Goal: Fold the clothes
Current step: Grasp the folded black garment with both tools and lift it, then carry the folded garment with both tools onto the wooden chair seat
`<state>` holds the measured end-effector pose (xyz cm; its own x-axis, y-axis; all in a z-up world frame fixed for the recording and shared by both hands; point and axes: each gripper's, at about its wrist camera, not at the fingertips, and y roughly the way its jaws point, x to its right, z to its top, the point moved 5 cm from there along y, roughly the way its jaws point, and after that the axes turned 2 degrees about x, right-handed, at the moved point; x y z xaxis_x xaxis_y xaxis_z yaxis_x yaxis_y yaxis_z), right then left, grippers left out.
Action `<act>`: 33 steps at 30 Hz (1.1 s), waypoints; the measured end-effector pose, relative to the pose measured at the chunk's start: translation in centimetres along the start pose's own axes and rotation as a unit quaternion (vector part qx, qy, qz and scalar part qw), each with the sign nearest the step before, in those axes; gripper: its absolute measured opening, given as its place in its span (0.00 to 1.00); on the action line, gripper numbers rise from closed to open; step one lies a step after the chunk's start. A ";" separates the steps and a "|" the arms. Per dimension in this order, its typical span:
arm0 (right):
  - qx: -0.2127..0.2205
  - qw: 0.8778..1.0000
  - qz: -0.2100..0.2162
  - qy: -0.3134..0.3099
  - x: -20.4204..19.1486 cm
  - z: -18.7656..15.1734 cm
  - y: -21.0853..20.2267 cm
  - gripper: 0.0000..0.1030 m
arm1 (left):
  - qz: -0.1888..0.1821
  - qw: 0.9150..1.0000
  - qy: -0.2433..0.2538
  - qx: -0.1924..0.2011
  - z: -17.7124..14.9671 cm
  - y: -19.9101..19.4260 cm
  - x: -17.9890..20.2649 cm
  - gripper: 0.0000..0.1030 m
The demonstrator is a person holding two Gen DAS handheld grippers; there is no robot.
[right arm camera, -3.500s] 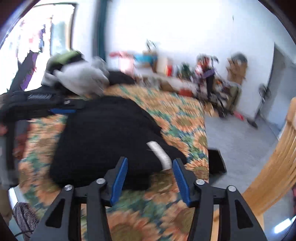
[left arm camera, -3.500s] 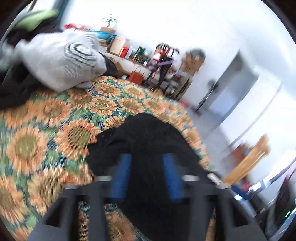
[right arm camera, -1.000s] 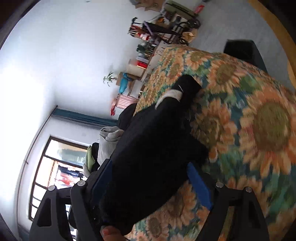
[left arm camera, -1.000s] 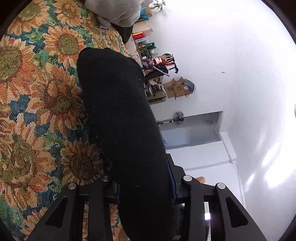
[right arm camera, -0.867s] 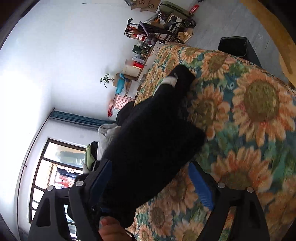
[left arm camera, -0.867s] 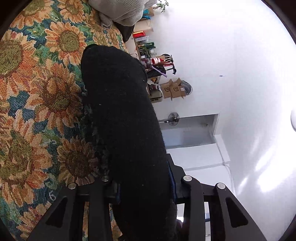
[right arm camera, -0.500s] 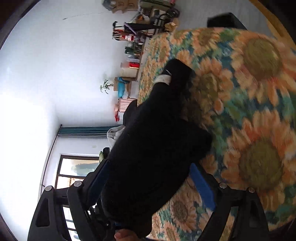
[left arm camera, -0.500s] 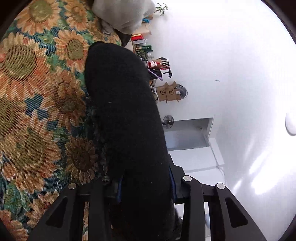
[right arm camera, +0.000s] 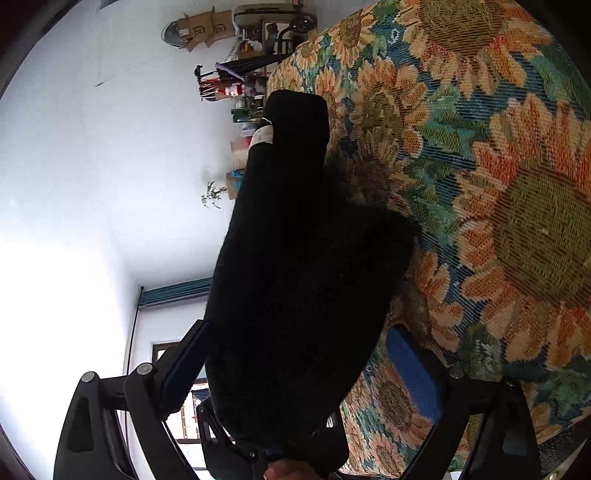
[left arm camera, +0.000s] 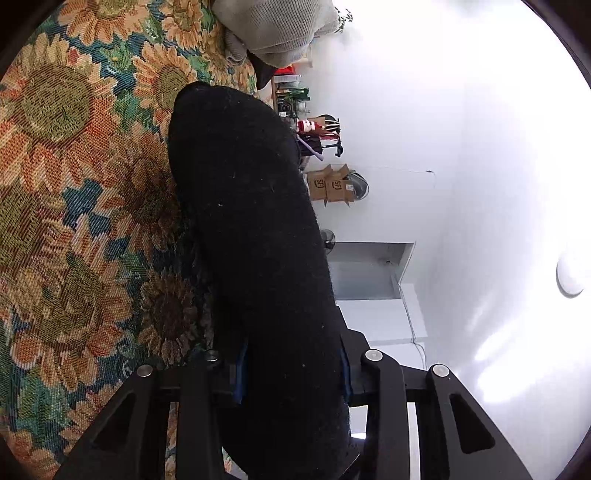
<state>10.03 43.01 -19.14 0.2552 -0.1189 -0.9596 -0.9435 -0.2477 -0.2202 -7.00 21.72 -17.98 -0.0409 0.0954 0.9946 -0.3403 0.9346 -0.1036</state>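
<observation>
A folded black garment (left arm camera: 251, 221) lies as a thick roll on the sunflower-patterned cloth (left arm camera: 74, 184). My left gripper (left arm camera: 290, 369) is turned on its side and shut on the roll's near end, which bulges over both blue pads. In the right wrist view the same black garment (right arm camera: 295, 277) shows a white label (right arm camera: 263, 134) near its far end. My right gripper (right arm camera: 295, 365) is open and wide. Its fingers straddle the garment, with one blue pad (right arm camera: 413, 373) lying bare on the cloth (right arm camera: 517, 184). A fingertip of the person (right arm camera: 284, 472) shows at the bottom edge.
A grey knit garment (left arm camera: 273, 26) is piled at the far end of the table, over something dark. Beyond the table stand cluttered shelves (right arm camera: 243, 88) and cardboard boxes (left arm camera: 330, 184) against a white wall. A doorway (left arm camera: 365, 269) lies further off.
3.5 s ago both grippers were level and open beside the garment. Now both are rolled sideways with it between their fingers. In the last second the right view rolled a little further.
</observation>
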 end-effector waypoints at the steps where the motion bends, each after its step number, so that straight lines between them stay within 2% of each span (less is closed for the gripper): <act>1: 0.001 1.000 0.000 0.001 -0.3 0.1 0.2 0.95 | 0.001 1.000 0.001 -0.002 0.1 0.0 0.0 0.36; 5: 0.007 1.000 -0.005 -0.011 -1.8 0.5 1.0 0.95 | 0.004 1.000 0.007 -0.011 0.3 -0.1 0.0 0.36; 8: 0.011 0.999 -0.030 -0.025 -2.6 1.2 2.4 0.96 | 0.009 1.000 0.013 -0.018 0.3 -0.2 -0.1 0.36; 12: -0.022 0.997 -0.054 -0.055 -3.3 2.2 4.5 0.96 | 0.022 0.999 0.042 -0.026 0.0 -0.2 -0.2 0.35; 14: -0.038 0.993 -0.049 -0.098 -4.3 2.6 4.5 0.82 | 0.032 0.997 0.066 -0.025 -0.2 -0.4 0.1 0.35; 15: -0.038 0.990 -0.050 -0.125 -4.7 2.8 4.2 0.66 | 0.040 0.995 0.086 -0.022 -0.4 -0.5 0.4 0.35; 16: -0.033 0.985 -0.051 -0.159 -5.2 3.0 3.8 0.54 | 0.046 0.993 0.108 -0.019 -0.7 -0.6 0.8 0.35; 17: -0.029 0.980 -0.051 -0.192 -5.7 3.3 3.4 0.51 | 0.052 0.990 0.129 -0.015 -1.1 -0.6 1.2 0.35; 18: -0.023 0.973 -0.052 -0.224 -6.0 3.3 2.9 0.46 | 0.060 0.986 0.152 -0.014 -1.7 -0.6 1.7 0.35; 21: 0.014 0.956 -0.053 -0.289 -6.7 3.2 0.2 0.42 | 0.085 0.969 0.231 -0.012 -4.3 -0.1 3.3 0.35; 24: 0.060 0.942 -0.042 -0.328 -7.8 4.0 -3.4 0.41 | 0.072 0.956 0.284 -0.034 -7.9 1.5 5.0 0.35; 27: 0.122 0.923 -0.032 -0.362 -8.5 5.6 -9.6 0.41 | 0.050 0.939 0.334 -0.069 -12.7 4.6 6.8 0.35; 29: 0.165 0.909 -0.032 -0.380 -7.5 6.3 -14.6 0.41 | 0.036 0.924 0.367 -0.097 -16.5 7.0 7.8 0.35; 30: 0.183 0.905 -0.032 -0.383 -7.1 6.9 -17.0 0.41 | 0.030 0.917 0.382 -0.113 -18.1 6.3 7.4 0.35; 33: 0.230 0.896 -0.041 -0.378 -5.4 9.8 -23.2 0.41 | 0.025 0.885 0.439 -0.154 -24.4 10.9 7.9 0.36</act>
<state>28.50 58.82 -10.54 0.2754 0.6106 -0.7425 -0.9599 0.2175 -0.1771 11.89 41.05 -11.07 0.7424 0.2416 0.6248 -0.0798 0.9580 -0.2755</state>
